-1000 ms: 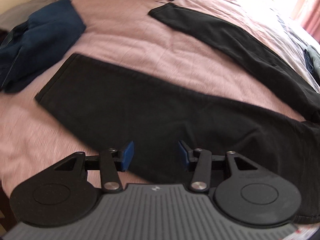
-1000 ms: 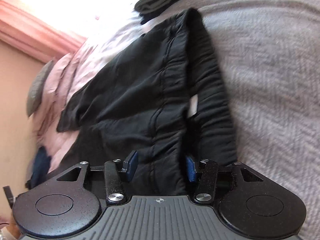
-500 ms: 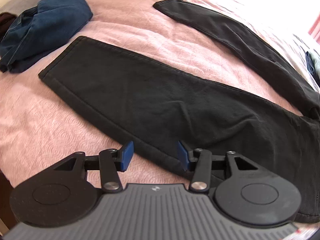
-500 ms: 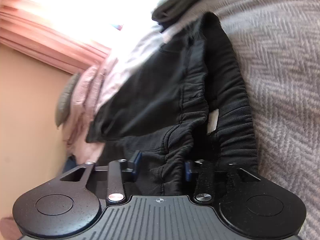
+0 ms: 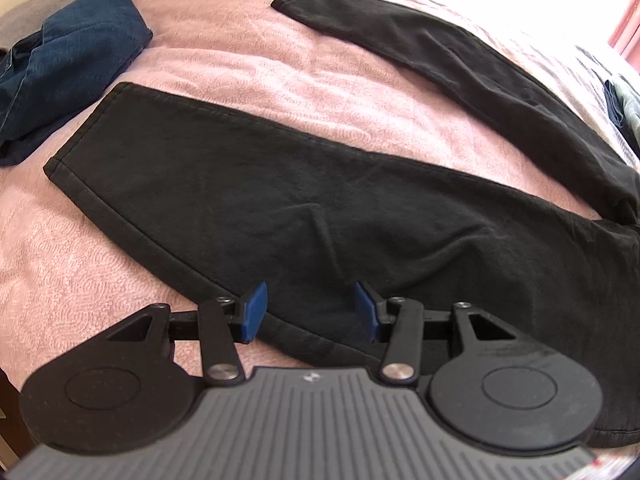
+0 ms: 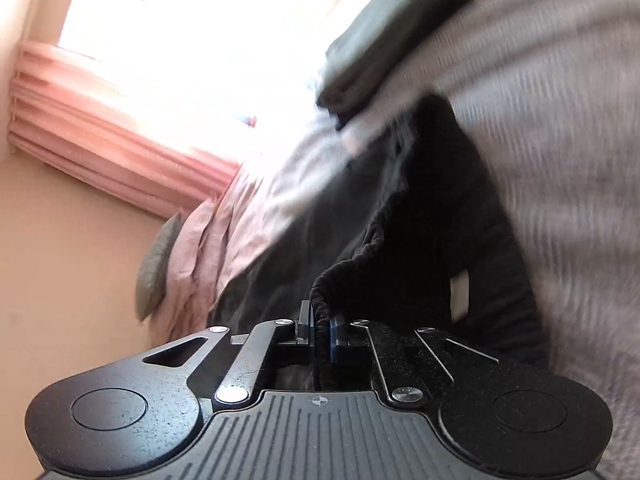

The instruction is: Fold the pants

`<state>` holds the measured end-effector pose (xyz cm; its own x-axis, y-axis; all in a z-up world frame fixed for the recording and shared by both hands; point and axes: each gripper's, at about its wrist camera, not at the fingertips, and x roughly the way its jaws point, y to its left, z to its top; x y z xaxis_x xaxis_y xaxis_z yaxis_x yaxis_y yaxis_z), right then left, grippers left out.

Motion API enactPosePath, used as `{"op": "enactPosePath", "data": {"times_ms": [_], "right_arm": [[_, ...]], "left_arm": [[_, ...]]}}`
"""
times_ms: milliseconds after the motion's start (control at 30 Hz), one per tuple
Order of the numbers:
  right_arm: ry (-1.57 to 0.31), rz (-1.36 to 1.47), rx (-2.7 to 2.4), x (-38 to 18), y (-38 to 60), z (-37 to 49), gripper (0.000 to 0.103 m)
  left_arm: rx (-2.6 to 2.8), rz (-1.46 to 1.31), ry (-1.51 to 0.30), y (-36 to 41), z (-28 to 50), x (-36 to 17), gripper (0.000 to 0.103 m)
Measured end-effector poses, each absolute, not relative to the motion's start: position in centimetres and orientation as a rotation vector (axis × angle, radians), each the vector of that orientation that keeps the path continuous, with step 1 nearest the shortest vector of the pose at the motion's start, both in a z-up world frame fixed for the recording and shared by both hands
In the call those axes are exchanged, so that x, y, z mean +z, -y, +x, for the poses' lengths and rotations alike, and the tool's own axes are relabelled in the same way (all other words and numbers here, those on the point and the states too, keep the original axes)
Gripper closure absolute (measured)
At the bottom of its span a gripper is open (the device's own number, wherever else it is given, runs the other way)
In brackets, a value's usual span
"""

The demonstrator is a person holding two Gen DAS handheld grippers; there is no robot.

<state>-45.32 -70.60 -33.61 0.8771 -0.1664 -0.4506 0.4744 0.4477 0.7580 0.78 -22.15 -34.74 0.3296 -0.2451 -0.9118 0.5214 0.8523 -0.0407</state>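
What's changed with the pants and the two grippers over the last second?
The right gripper has just closed onto the elastic waistband of the black pants and tipped upward, lifting it. The left gripper stays open over the near leg; both legs lie flat as before.

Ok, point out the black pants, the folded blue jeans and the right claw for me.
black pants (image 5: 304, 196): left wrist view, middle of the near leg.
folded blue jeans (image 5: 76, 64): left wrist view, centre of the folded stack.
right claw (image 6: 320, 330): right wrist view, between the pads pinching the waistband.
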Motion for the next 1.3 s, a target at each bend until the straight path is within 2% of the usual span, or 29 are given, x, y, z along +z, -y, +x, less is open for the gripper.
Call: {"op": "enactPosePath", "data": {"times_ms": [100,200,300,400,433,467,533,567,767,933,1000,1033,1067,1300], "right_arm": [[-0.438,0.817,-0.595,-31.3,68.1,-44.5,0.101],[-0.667,0.908,-0.771,-38.0,69.4,-44.5,0.101],[-0.647,0.941,-0.783,-38.3,69.5,-44.6,0.100],[-0.645,0.949,-0.802,-36.1,68.7,-46.5,0.093],[-0.636,0.962,-0.818,-35.4,68.4,-48.0,0.086],[-0.611,0.992,-0.831,-34.6,67.7,-49.5,0.073],[-0.530,1.076,-0.852,-33.7,65.6,-53.4,0.056],[-0.494,1.130,-0.858,-33.6,64.2,-55.1,0.052],[-0.405,1.431,-0.808,-37.3,58.9,-57.8,0.050],[-0.275,1.449,-0.828,-40.3,58.4,-55.4,0.051],[-0.237,1.481,-0.861,-40.6,58.7,-54.9,0.059],[-0.240,1.486,-0.872,-40.5,58.8,-55.1,0.070],[-0.237,1.493,-0.875,-40.6,58.8,-55.4,0.076],[-0.238,1.504,-0.920,-40.6,58.7,-55.2,0.077]], "left_arm": [[-0.526,0.299,-1.105,22.5,0.3,-34.5,0.059],[-0.528,0.308,-1.114,22.8,-0.3,-34.9,0.059],[-0.535,0.313,-1.106,22.7,-0.7,-34.6,0.059],[-0.534,0.319,-1.098,22.3,-0.9,-34.4,0.059],[-0.529,0.319,-1.097,22.0,-0.8,-34.4,0.059],[-0.522,0.315,-1.093,21.8,-0.7,-34.2,0.059],[-0.502,0.294,-1.092,21.0,-0.2,-34.0,0.058],[-0.489,0.281,-1.097,20.6,0.0,-33.8,0.058],[-0.449,0.254,-1.109,18.2,0.9,-33.3,0.056],[-0.406,0.146,-1.134,15.8,2.1,-33.4,0.055],[-0.376,0.079,-1.133,14.4,3.0,-33.4,0.055],[-0.357,0.045,-1.130,13.7,3.5,-33.4,0.055],[-0.334,0.010,-1.125,13.0,4.3,-33.6,0.054],[-0.191,-0.199,-1.085,9.8,10.7,-36.7,0.052]]}}
